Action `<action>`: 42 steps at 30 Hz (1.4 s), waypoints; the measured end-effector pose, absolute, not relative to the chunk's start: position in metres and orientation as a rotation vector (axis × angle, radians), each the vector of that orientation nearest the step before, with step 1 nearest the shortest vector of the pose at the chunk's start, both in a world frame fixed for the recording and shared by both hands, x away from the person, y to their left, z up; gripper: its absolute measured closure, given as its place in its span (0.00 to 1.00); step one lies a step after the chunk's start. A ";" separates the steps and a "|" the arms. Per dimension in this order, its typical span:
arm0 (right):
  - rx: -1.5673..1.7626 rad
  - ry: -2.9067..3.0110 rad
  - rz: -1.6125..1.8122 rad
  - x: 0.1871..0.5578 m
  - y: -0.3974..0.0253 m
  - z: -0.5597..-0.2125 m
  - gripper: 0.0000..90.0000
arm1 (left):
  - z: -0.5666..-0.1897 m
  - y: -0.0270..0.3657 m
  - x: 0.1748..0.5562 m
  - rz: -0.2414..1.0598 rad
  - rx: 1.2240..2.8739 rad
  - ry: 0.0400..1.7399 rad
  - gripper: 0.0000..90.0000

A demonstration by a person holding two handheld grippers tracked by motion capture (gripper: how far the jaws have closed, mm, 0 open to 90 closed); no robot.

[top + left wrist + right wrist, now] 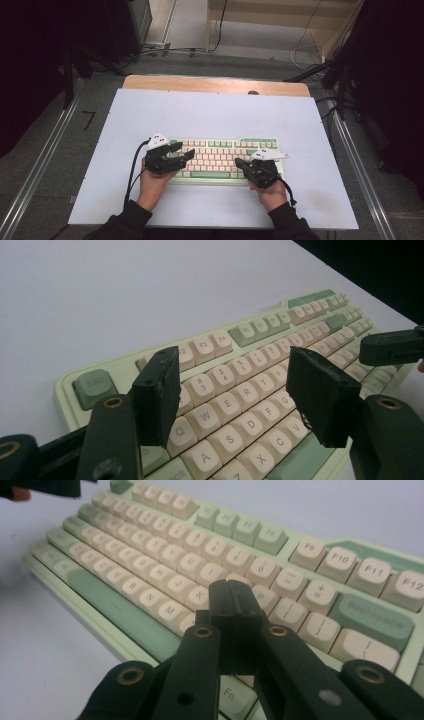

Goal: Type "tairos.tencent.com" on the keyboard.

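Two tools hang over one keyboard [227,155]. The keyboard lies flat on the white counter [210,110], near the edge where the person stands, so both hands can reach it easily. It has cream keys and some green ones, like the long space bar [117,612] at the front.

The left tool [184,151] is over the left end of the keyboard. Its jaws stand wide apart and hold nothing. In the left tool view [235,390] the letter keys Q, W, E and R show in the gap between the jaws. The jaws sit above the keys, and I cannot tell if they touch any. I think it waits there open, out of the way, or is ready to steady the board.

The right tool [240,163] is over the right end. Its jaws are pressed tight together with nothing between them. In the right tool view [232,597] the joined tips point down near the K key [199,596] and the keys beside it. Closed jaws make one thin point, like a finger. That is a good shape for poking one key without hitting the next ones. I think the right tool is about to press a key, or is doing it now. The tip hides the key under it, so I cannot tell which one.

Both hands hold the tools from the near side, low and tipped forward.
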State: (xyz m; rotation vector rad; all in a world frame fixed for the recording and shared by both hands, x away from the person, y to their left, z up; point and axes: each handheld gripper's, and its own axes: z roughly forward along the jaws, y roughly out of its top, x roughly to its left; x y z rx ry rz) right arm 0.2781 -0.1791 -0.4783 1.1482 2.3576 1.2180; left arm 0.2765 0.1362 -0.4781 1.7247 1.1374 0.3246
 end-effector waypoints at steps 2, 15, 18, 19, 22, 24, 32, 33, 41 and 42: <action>1.146 2.375 1.186 0.278 -0.177 -0.482 0.97 | -0.479 0.138 0.275 0.327 1.725 1.139 0.44; 1.136 2.415 1.146 0.278 -0.171 -0.489 0.97 | -0.481 0.138 0.271 0.343 1.738 1.125 0.44; 1.134 2.416 1.146 0.278 -0.171 -0.489 0.97 | -0.481 0.137 0.271 0.347 1.746 1.121 0.44; 1.134 2.416 1.146 0.278 -0.170 -0.489 0.97 | -0.481 0.137 0.271 0.346 1.745 1.120 0.44; 1.134 2.415 1.146 0.277 -0.170 -0.489 0.97 | -0.482 0.136 0.271 0.350 1.755 1.120 0.44; 1.133 2.413 1.144 0.277 -0.170 -0.489 0.97 | -0.482 0.136 0.272 0.355 1.757 1.121 0.44; 1.134 2.413 1.144 0.277 -0.170 -0.489 0.97 | -0.482 0.137 0.271 0.356 1.758 1.119 0.44; 1.138 2.413 1.145 0.277 -0.170 -0.489 0.97 | -0.482 0.137 0.271 0.356 1.758 1.119 0.44; 1.156 2.390 1.194 0.277 -0.174 -0.486 0.97 | -0.482 0.135 0.271 0.356 1.759 1.112 0.44; 1.157 2.381 1.208 0.277 -0.175 -0.484 0.97 | -0.482 0.135 0.271 0.356 1.762 1.111 0.44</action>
